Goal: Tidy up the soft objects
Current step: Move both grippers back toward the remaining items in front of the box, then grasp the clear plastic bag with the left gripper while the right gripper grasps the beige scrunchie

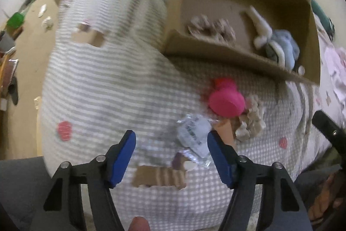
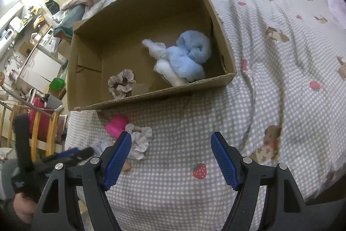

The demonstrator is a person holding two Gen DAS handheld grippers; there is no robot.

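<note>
In the left wrist view my left gripper hangs open just above the checked bedsheet. A crinkly clear packet lies between its fingers, close to the right pad, and neither pad presses on it. Just beyond lie a pink toy and a beige scrunchie. The cardboard box behind holds another scrunchie and a blue and white plush. My right gripper is open over bare sheet with nothing between its fingers. To its left lie the pink toy and the scrunchie.
The box stands open on the bed near its left edge. Beyond that edge are the floor, a wooden chair and a green container. A pale purple soft thing lies far right. A hand holds the left gripper.
</note>
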